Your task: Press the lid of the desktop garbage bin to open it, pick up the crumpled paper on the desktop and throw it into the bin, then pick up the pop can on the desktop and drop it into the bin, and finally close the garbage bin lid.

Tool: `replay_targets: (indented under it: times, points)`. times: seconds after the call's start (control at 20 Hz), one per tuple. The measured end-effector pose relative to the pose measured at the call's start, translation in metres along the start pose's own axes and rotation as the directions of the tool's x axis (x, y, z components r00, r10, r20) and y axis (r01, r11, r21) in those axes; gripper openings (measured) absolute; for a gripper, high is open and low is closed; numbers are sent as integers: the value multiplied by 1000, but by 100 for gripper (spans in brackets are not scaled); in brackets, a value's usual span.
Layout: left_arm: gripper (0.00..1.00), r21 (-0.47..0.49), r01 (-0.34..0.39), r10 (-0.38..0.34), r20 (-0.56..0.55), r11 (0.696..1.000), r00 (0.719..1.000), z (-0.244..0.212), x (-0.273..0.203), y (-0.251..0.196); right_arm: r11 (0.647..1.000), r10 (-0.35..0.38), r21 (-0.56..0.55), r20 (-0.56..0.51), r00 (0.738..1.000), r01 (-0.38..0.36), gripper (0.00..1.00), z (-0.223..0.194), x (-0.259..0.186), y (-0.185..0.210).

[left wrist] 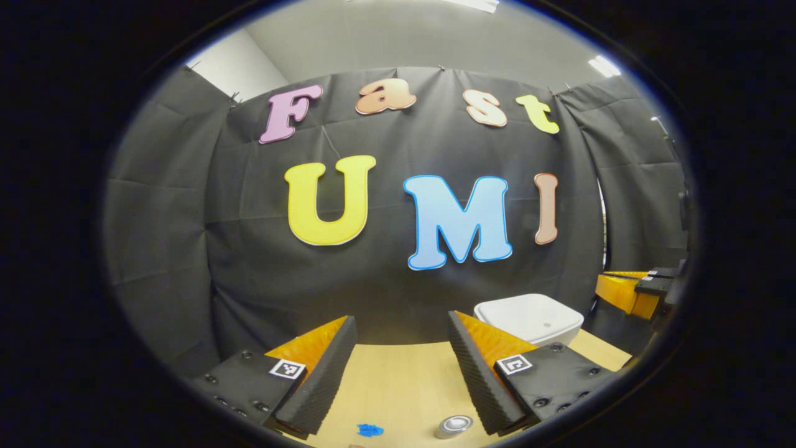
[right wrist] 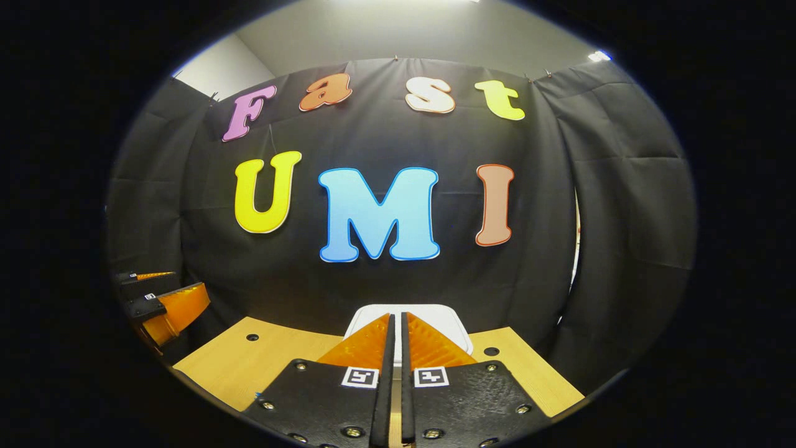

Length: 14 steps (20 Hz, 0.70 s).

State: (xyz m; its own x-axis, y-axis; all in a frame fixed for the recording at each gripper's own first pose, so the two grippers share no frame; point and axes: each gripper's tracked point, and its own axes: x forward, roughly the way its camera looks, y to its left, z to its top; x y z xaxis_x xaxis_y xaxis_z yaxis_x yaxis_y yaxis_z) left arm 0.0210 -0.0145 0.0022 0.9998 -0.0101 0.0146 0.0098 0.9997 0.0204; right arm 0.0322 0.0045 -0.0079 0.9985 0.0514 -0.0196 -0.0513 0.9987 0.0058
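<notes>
On my left side, my left gripper [left wrist: 401,348] hangs above the pale wooden desktop [left wrist: 398,386] with its jaws wide apart and nothing between them. Below the gap, near the bottom of the left gripper view, lies a small blue crumpled scrap [left wrist: 370,429], which I take for the crumpled paper, and just to its right a silvery pop can [left wrist: 454,425] seen end-on. Further right and further back stands the white, rounded-square desktop garbage bin [left wrist: 530,317], its flat lid down.

Moving right, my right gripper [right wrist: 397,330] has its jaws brought together with only a thin slit between them, holding nothing. In the right gripper view they point straight at the bin [right wrist: 451,320], the fingertips rising in front of its white lid; I cannot tell whether they touch it yet. My left gripper also shows far off at the left edge there.

I judge this to be the first step: the lid is shut and neither item has been lifted. The next move calls for bringing my closed right tips down onto the lid and pressing firmly enough to spring it open, then backing clear.
</notes>
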Motion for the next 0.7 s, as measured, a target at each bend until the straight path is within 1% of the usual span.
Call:
replay_targets:
  times: [0.05, 0.2, 0.4, 0.45, 0.5, 0.7]
  points:
    - [99, 1, -1, 1, 0, 1000, 1000, 1, 1, 0, 1000, 3, -2, 1, 1000, -3, 7, -1, 4, 0]
    - [98, 5, -3, 3, 4, 1000, 1000, 2, 3, 1, 1000, 9, -10, -6, 1000, -9, 7, -5, 22, -2]
    - [96, 8, -11, 11, 0, 1000, 1000, -1, 4, 3, 1000, 8, -25, -36, 999, -9, 7, -21, 49, -7]
    - [96, 7, -13, 13, -3, 1000, 1000, -3, 4, 3, 1000, 11, -28, -45, 999, -12, 7, -26, 55, -6]
    - [99, 7, -16, 16, -6, 1000, 1000, -4, 5, 4, 999, 15, -32, -56, 998, -16, 7, -31, 62, -6]
    - [99, 8, -36, 36, -14, 999, 999, -7, 7, 9, 999, 23, -25, -128, 992, -26, 7, -63, 84, -8]
